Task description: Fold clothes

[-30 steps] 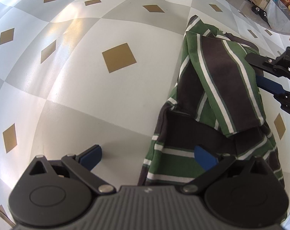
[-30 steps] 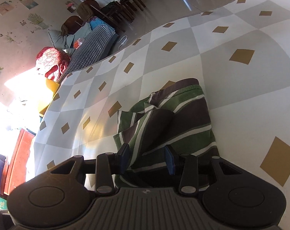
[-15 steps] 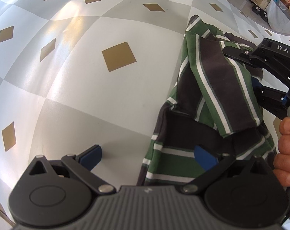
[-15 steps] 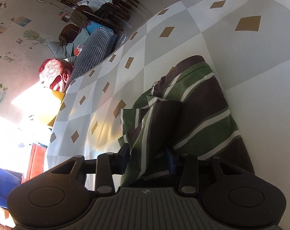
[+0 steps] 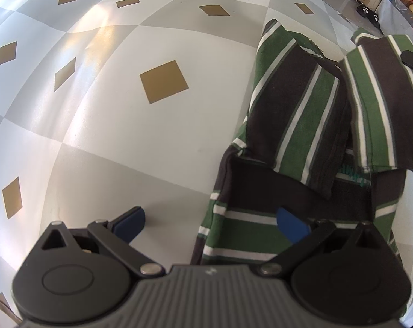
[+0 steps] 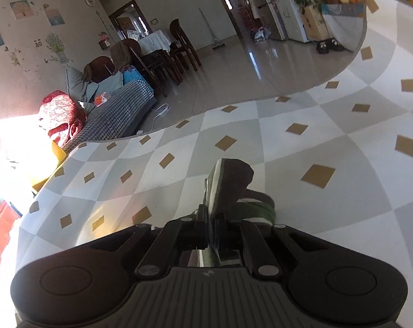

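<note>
Right now the striped garment (image 5: 296, 125) lies on the checked tablecloth (image 5: 124, 136) toward the table's right side, partly folded. The left gripper (image 5: 212, 222) hovers with its fingers spread wide: the left blue pad (image 5: 130, 221) is over bare cloth, while the right pad (image 5: 291, 224) sits above the garment's near hem. The right gripper (image 6: 210, 228) has its fingers pinched together on a fold of the garment (image 6: 228, 186), lifting that flap upright off the table.
</note>
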`<state>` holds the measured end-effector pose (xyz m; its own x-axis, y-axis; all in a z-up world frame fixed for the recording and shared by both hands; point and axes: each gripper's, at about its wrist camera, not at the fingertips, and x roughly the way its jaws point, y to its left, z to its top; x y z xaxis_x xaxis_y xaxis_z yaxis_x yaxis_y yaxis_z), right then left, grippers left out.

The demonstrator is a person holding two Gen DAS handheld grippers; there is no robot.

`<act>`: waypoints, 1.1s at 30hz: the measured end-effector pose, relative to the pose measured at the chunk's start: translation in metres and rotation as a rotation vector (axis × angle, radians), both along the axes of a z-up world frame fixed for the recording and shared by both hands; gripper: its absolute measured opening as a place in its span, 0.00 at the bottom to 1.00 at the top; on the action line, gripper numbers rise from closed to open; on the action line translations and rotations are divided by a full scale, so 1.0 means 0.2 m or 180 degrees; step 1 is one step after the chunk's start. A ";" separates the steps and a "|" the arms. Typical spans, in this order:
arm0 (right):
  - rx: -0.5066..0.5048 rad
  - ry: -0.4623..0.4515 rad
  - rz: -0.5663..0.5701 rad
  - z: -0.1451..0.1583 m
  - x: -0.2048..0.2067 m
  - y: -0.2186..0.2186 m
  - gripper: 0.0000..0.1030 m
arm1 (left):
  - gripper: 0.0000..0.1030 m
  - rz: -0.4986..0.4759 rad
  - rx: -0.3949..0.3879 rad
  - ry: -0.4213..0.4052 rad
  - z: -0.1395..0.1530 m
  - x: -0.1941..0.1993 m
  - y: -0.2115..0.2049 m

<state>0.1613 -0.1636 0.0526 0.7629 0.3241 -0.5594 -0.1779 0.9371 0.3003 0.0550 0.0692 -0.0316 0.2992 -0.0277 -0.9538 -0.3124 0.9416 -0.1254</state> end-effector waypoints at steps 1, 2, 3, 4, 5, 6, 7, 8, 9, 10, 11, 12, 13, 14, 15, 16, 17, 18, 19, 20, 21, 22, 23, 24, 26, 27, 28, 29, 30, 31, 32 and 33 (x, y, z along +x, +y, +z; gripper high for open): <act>-0.0233 -0.0127 -0.0027 0.03 -0.02 0.00 0.05 | 1.00 0.0003 0.0006 -0.0001 0.00 0.00 0.00; -0.0475 -0.0255 -0.0046 0.06 -0.04 0.00 0.05 | 1.00 0.0005 0.0012 -0.0001 0.00 0.00 -0.01; -0.0716 -0.0383 -0.0066 0.08 -0.06 0.00 0.05 | 1.00 0.0008 0.0017 -0.0001 0.00 0.00 -0.01; -0.0891 -0.0450 -0.0015 0.09 -0.07 0.00 0.05 | 1.00 0.0004 0.0023 -0.0001 0.00 0.00 -0.02; -0.1051 -0.0503 0.0051 0.09 -0.08 0.01 0.05 | 1.00 -0.0006 0.0030 -0.0001 0.00 0.01 -0.02; -0.1151 -0.0492 0.0110 0.07 -0.09 0.02 0.05 | 1.00 -0.0017 0.0036 -0.0001 -0.01 0.01 -0.03; -0.1239 -0.0466 0.0168 0.04 -0.09 0.03 0.06 | 1.00 -0.0031 0.0044 -0.0001 -0.01 0.01 -0.04; -0.1327 -0.0441 0.0226 0.02 -0.09 0.03 0.06 | 1.00 -0.0050 0.0055 -0.0001 -0.01 0.01 -0.05; -0.1335 -0.0405 0.0290 -0.01 -0.08 0.04 0.06 | 1.00 -0.0065 0.0063 -0.0001 -0.01 0.01 -0.06; -0.1327 -0.0368 0.0354 -0.03 -0.08 0.05 0.06 | 1.00 -0.0075 0.0069 -0.0001 -0.01 0.01 -0.07; -0.1318 -0.0330 0.0418 -0.06 -0.08 0.05 0.06 | 1.00 -0.0083 0.0075 -0.0001 -0.01 0.01 -0.07; -0.1249 -0.0290 0.0476 -0.08 -0.07 0.06 0.06 | 1.00 -0.0090 0.0081 0.0000 -0.01 0.01 -0.07; -0.1167 -0.0249 0.0531 -0.09 -0.06 0.07 0.06 | 1.00 -0.0091 0.0086 0.0000 -0.01 0.01 -0.07; -0.1038 -0.0181 0.0571 -0.10 -0.05 0.06 0.07 | 1.00 -0.0086 0.0090 0.0000 -0.01 0.01 -0.07; -0.0899 -0.0107 0.0607 -0.12 -0.04 0.06 0.07 | 1.00 -0.0081 0.0094 0.0000 -0.01 0.02 -0.07; -0.0759 -0.0033 0.0643 -0.13 -0.03 0.06 0.11 | 1.00 -0.0075 0.0096 0.0001 -0.01 0.02 -0.06; -0.0619 0.0041 0.0678 -0.14 -0.02 0.05 0.18 | 1.00 -0.0070 0.0096 0.0002 -0.01 0.02 -0.06; -0.0479 0.0115 0.0713 -0.15 -0.01 0.05 0.22 | 1.00 -0.0070 0.0093 0.0004 -0.01 0.02 -0.06; -0.0339 0.0189 0.0748 -0.16 0.00 0.04 0.28 | 1.00 -0.0072 0.0089 0.0004 -0.01 0.02 -0.06; -0.0199 0.0263 0.0783 -0.17 0.01 0.04 0.30 | 1.00 -0.0073 0.0087 0.0004 -0.01 0.02 -0.06; -0.0097 0.0291 0.0773 -0.16 0.02 0.02 0.31 | 1.00 -0.0073 0.0086 0.0003 -0.01 0.02 -0.06; -0.0004 0.0310 0.0754 -0.15 0.02 0.00 0.34 | 1.00 -0.0073 0.0085 0.0003 -0.01 0.01 -0.06; 0.0043 0.0293 0.0730 -0.13 0.02 -0.02 0.36 | 1.00 -0.0072 0.0084 0.0002 0.00 0.01 -0.06; 0.0079 0.0268 0.0706 -0.11 0.02 -0.04 0.37 | 1.00 -0.0072 0.0082 0.0001 0.00 0.01 -0.06; 0.0132 0.0310 0.0674 -0.10 0.03 -0.09 0.40 | 1.00 -0.0072 0.0080 -0.0001 0.00 0.01 -0.05; 0.0158 0.0336 0.0660 -0.10 0.03 -0.12 0.40 | 1.00 -0.0072 0.0079 -0.0002 0.00 0.01 -0.05; 0.0183 0.0362 0.0645 -0.10 0.03 -0.15 0.40 | 1.00 -0.0072 0.0078 -0.0002 0.00 0.01 -0.05; 0.0209 0.0388 0.0630 -0.10 0.04 -0.17 0.41 | 1.00 -0.0072 0.0077 -0.0003 0.00 0.01 -0.05; 0.0235 0.0414 0.0615 -0.10 0.04 -0.20 0.41 | 1.00 -0.0071 0.0078 -0.0004 0.00 0.01 -0.05; 0.0261 0.0440 0.0600 -0.09 0.04 -0.22 0.41 | 1.00 -0.0070 0.0079 -0.0003 0.00 0.00 -0.05; 0.0286 0.0465 0.0585 -0.09 0.04 -0.25 0.41 | 1.00 -0.0068 0.0079 -0.0002 0.00 0.00 -0.05; 0.0312 0.0491 0.0571 -0.09 0.04 -0.28 0.42 | 1.00 -0.0068 0.0081 -0.0001 0.01 0.00 -0.05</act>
